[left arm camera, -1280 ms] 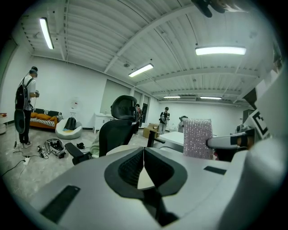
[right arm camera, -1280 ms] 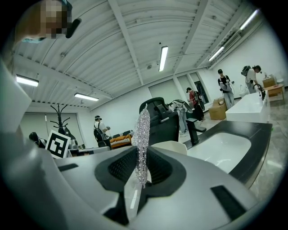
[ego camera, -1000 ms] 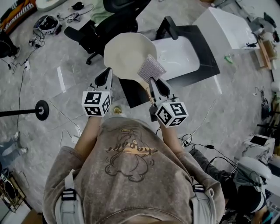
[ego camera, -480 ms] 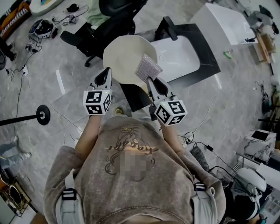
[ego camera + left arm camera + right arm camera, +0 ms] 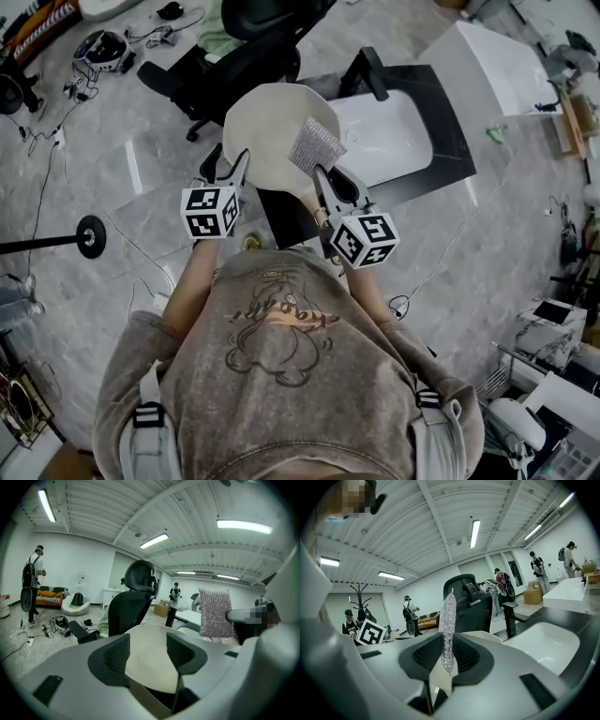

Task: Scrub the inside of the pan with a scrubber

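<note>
Cream-coloured, the pan (image 5: 267, 122) is seen in the head view beside the white sink (image 5: 394, 141), with the silver scrubber (image 5: 316, 147) raised over its near rim. In the left gripper view the left gripper (image 5: 147, 651) is opening, the pan's edge lying unpressed between parted jaws. In the right gripper view the scrubber is clamped by the right gripper (image 5: 447, 656). Scrubbing is judged not begun: the pan needs steadying and the scrubber lowering inside.

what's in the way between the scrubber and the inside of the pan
Nothing visible. The scrubber, pinched in the right claw, shows over the near right edge of the pan in the head view, and the pan's cream inside is bare. The left claw is off at the left rim, jaws opening around it.
</note>
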The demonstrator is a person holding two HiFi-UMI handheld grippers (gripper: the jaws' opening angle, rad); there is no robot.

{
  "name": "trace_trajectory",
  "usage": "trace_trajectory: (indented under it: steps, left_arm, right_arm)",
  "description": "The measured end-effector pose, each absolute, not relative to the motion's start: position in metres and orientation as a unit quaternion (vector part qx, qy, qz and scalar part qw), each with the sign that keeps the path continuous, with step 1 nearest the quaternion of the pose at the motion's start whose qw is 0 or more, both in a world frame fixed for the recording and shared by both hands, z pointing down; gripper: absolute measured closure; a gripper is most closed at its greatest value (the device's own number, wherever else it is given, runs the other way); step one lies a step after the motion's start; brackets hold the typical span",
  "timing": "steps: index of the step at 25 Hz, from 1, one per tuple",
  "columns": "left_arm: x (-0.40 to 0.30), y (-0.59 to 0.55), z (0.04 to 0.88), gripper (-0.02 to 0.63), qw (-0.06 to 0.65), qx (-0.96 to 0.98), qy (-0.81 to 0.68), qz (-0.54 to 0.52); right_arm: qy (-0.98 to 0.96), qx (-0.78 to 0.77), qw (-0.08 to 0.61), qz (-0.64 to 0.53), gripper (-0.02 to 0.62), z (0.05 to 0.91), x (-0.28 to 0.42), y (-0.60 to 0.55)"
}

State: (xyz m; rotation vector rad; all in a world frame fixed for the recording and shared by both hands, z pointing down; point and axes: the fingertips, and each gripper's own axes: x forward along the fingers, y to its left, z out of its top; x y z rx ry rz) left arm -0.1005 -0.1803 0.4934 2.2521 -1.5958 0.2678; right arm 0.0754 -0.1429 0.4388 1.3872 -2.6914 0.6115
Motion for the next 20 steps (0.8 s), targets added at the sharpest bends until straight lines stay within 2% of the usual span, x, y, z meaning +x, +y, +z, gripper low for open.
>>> trace_trajectory:
  steps: [4,20]
  left_arm:
    - [-0.107,-0.187,0.52,0.362,0.214,0.782,-0.573,0.115]
    - [-0.121,-0.204,0.596,0.373,0.253,0.751,-0.578,0.194]
  right_arm:
    - [-0.872,0.444,0.026,0.204,0.514,0.443,0.077,-0.149]
    - [-0.875,0.433,0.03,0.217,0.514,0.455,0.074,-0.166]
